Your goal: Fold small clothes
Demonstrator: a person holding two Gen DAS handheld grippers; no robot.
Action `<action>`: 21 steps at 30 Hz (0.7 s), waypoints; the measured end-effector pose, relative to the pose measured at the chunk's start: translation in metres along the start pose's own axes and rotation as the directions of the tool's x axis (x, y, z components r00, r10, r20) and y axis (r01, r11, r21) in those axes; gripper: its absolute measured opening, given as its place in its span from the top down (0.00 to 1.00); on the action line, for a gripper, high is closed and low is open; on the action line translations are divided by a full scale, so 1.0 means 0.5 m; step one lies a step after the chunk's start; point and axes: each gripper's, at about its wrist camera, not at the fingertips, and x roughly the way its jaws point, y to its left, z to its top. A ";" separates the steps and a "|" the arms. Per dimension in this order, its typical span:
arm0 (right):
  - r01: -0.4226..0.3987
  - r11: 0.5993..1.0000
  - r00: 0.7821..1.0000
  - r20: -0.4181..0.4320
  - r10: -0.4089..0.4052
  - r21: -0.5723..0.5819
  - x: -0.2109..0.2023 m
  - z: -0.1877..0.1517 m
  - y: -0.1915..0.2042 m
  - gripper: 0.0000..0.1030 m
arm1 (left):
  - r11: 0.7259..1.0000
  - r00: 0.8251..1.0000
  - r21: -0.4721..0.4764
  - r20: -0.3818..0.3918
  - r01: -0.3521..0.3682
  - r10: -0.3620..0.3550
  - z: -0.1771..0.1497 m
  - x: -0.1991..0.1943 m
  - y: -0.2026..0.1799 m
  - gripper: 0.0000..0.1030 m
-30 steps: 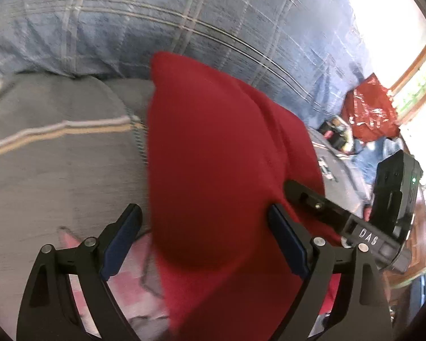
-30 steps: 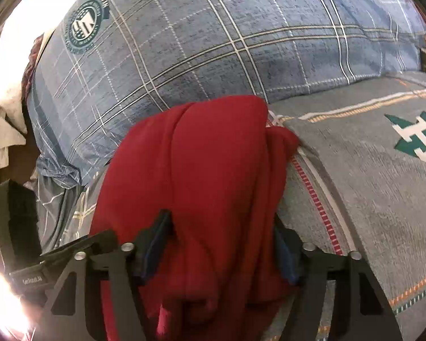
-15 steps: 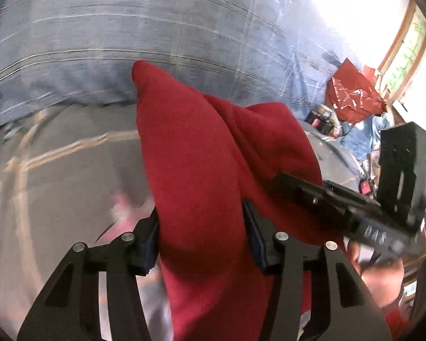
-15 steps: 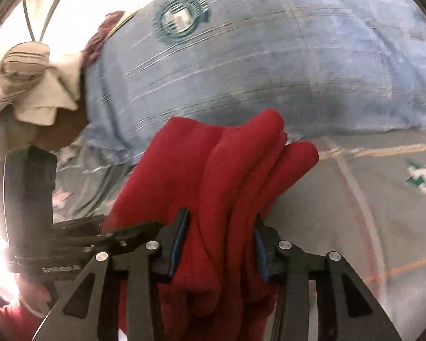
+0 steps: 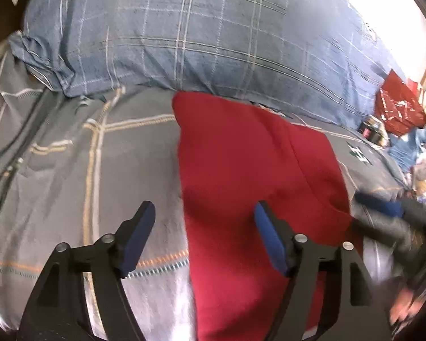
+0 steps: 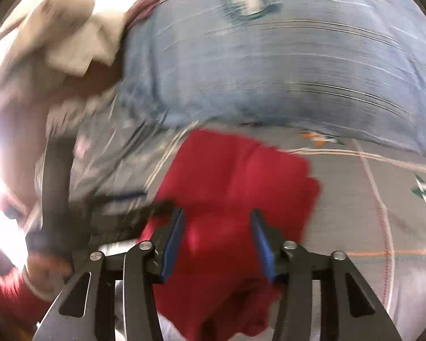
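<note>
A folded red garment (image 5: 241, 170) lies flat on the grey plaid bedspread (image 5: 56, 170). My left gripper (image 5: 204, 218) is open above the garment's left edge, its jaws wide apart and holding nothing. In the right wrist view the red garment (image 6: 235, 176) lies on the bed ahead of my right gripper (image 6: 215, 227), which is open with the cloth lying between and below its jaws, not pinched. The right gripper shows blurred at the right edge of the left wrist view (image 5: 383, 210). The right wrist view is motion-blurred.
A large blue plaid pillow (image 5: 198, 37) lies just behind the garment. A red plastic bag (image 5: 397, 110) and small clutter sit at the far right. Beige cloth (image 6: 71, 42) hangs at the upper left of the right wrist view.
Both grippers were shut on the lifted red garment; both have now opened and let it go. The garment lies flat on the bedspread and both grippers have pulled back.
</note>
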 end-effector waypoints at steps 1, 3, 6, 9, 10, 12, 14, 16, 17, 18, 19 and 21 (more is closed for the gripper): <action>0.055 0.997 0.997 -0.049 -0.058 -0.053 0.030 -0.015 0.013 0.55 | 1.000 1.000 0.001 0.002 -0.002 0.002 -0.003 0.006 0.002 0.28; 0.179 0.980 0.976 -0.106 -0.188 -0.091 0.080 -0.042 0.002 0.59 | 1.000 1.000 -0.006 0.010 0.006 -0.006 -0.011 0.015 0.011 0.20; 0.152 0.988 0.985 -0.079 -0.151 0.005 0.086 -0.055 -0.035 0.60 | 1.000 0.999 -0.019 0.038 -0.008 0.009 -0.026 0.017 0.015 0.19; 0.141 0.990 0.987 -0.079 -0.141 -0.002 0.060 -0.035 -0.022 0.56 | 1.000 0.998 -0.013 0.061 -0.024 0.024 -0.026 0.003 0.008 0.19; 0.144 0.990 0.987 -0.068 -0.144 0.007 0.046 -0.031 -0.017 0.52 | 1.000 0.997 -0.005 0.067 -0.029 0.029 -0.025 -0.004 0.006 0.19; 0.135 0.990 0.990 -0.041 -0.133 0.039 0.023 -0.034 -0.014 0.39 | 0.999 0.995 0.004 0.080 -0.053 0.052 -0.025 -0.017 0.002 0.19; 0.138 0.988 0.990 -0.012 -0.137 0.067 0.003 -0.039 -0.010 0.36 | 0.997 0.992 0.020 0.098 -0.078 0.075 -0.028 -0.034 -0.004 0.19; 0.152 0.985 0.988 0.007 -0.153 0.087 -0.011 -0.040 -0.007 0.36 | 0.995 0.988 0.032 0.125 -0.093 0.089 -0.031 -0.056 -0.009 0.19; 0.161 0.982 0.987 0.016 -0.163 0.098 -0.018 -0.041 -0.005 0.36 | 0.995 0.987 0.033 0.136 -0.095 0.090 -0.033 -0.066 -0.008 0.19; 0.170 0.980 0.985 0.025 -0.173 0.108 -0.028 -0.043 -0.004 0.35 | 0.995 0.985 0.030 0.148 -0.095 0.090 -0.036 -0.078 -0.009 0.19; 0.181 0.976 0.982 0.035 -0.186 0.120 -0.036 -0.045 -0.004 0.33 | 0.995 0.983 0.023 0.159 -0.095 0.090 -0.040 -0.088 -0.007 0.19; 0.200 0.969 0.976 0.054 -0.209 0.142 -0.047 -0.047 -0.005 0.29 | 0.995 0.980 0.010 0.176 -0.099 0.096 -0.046 -0.105 -0.006 0.18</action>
